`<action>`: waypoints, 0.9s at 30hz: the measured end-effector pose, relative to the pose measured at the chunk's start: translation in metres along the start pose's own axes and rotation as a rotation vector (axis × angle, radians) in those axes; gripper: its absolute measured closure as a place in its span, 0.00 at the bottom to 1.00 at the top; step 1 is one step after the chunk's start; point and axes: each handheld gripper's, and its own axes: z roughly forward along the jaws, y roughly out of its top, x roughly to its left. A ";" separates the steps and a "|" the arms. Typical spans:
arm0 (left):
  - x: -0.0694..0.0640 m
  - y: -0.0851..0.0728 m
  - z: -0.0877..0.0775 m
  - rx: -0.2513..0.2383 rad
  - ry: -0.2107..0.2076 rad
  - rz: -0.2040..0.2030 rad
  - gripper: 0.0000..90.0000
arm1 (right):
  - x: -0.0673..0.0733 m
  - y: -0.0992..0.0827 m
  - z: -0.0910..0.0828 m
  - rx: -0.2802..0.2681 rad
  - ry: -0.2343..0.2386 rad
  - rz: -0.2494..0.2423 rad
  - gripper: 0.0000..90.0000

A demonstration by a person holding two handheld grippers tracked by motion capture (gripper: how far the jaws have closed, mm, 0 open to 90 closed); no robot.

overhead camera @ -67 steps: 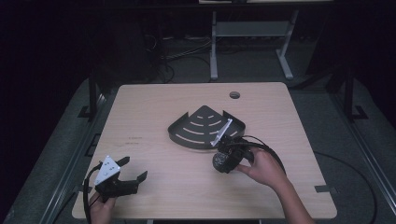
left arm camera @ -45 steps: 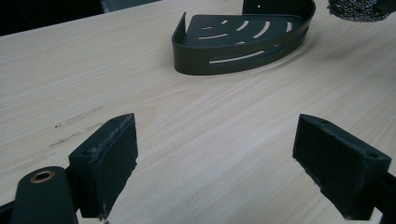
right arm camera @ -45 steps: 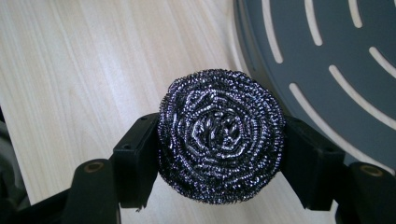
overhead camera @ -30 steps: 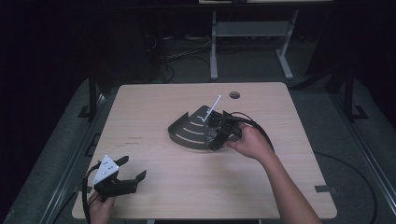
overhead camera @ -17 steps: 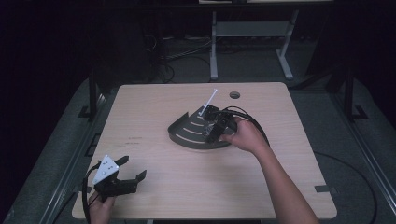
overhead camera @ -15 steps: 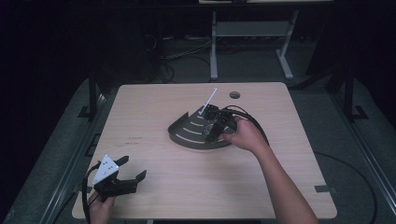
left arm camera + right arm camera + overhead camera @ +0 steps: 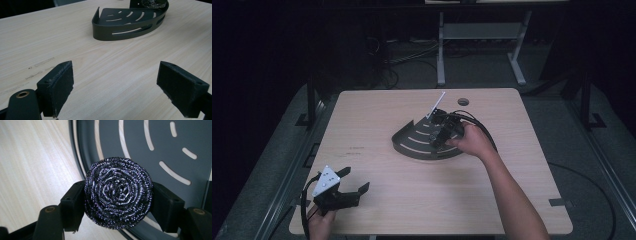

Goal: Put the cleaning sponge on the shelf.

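Left gripper [image 7: 348,192] rests at the table's [image 7: 377,125] near corner, jaws spread wide, nothing between them. Farther out, right gripper [image 7: 117,202] has its pads [image 7: 72,206] clamped on a metal scouring pad [image 7: 118,192]; we see the steel coil bulging slightly between them. It hangs over the curved rim of the dark slotted corner shelf [image 7: 414,142], which lies flat mid-table, and over the shelf's floor beyond. We judge the step to be setting the pad inside. To do it well we would carry it fully past the wall, lower until the coil meets the slotted floor, then release; letting go early risks it rolling off the rim.
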 end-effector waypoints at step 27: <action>0.001 0.001 0.001 -0.005 -0.003 -0.001 0.15 | -0.025 0.017 0.032 0.036 -0.033 0.071 0.36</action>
